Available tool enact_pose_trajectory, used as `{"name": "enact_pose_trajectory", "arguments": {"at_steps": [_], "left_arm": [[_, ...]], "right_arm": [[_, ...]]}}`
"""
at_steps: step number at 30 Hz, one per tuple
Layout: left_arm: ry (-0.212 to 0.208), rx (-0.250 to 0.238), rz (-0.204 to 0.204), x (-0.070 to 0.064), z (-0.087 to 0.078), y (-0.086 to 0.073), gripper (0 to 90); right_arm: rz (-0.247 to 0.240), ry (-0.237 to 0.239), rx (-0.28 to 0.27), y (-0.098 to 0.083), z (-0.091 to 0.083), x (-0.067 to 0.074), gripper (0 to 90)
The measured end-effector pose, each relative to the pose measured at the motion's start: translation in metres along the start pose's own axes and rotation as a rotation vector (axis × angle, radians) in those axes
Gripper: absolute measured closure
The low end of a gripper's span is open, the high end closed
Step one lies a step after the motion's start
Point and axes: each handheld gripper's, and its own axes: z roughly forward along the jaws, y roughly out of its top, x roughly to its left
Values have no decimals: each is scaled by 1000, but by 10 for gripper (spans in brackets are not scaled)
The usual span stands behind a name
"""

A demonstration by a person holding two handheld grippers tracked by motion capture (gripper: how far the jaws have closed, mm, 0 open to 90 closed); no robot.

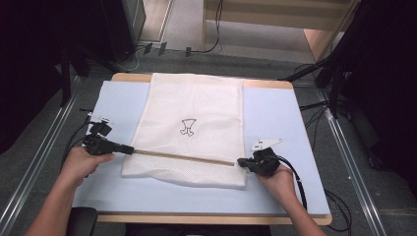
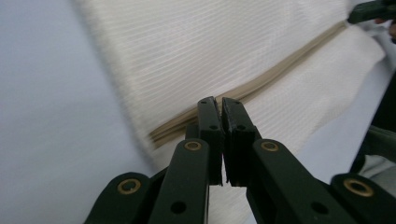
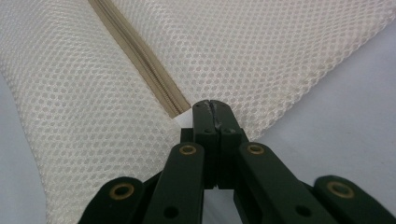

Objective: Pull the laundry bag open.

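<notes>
A white mesh bag (image 1: 196, 98) lies flat on the light blue mat (image 1: 275, 118). A beige zipper (image 1: 182, 157) runs across the bag near its front edge. My left gripper (image 1: 129, 149) sits at the zipper's left end, by the bag's left edge. In the left gripper view its jaws (image 2: 218, 103) are shut over the zipper (image 2: 280, 70), and what they pinch is hidden. My right gripper (image 1: 241, 162) is at the zipper's right end. There its jaws (image 3: 212, 105) are shut on the mesh (image 3: 261, 46) just past the end of the zipper (image 3: 140, 60).
The mat covers a wooden table (image 1: 216, 219) and leaves bare strips left and right of the bag. A small black drawing (image 1: 187, 127) marks the bag's middle. Cables (image 1: 314, 105) and dark stands (image 1: 339, 73) lie on the floor around the table.
</notes>
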Motion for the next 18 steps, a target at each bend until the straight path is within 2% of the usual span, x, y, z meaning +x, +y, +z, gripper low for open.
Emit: {"name": "enact_pose_trajectory", "arguments": {"at_steps": [2,4,18], "left_arm": [[5,-25,-7,9,-6,-8,888],[-25,-40,-17,15,-10,-14,888],[-14,-41,-14,10,-10,-21,885]], "right_arm": [[-2,2,-1,0,0,-1,900],[0,7,-4,0,0,-1,900],[4,23,15,3,0,-4,900]]}}
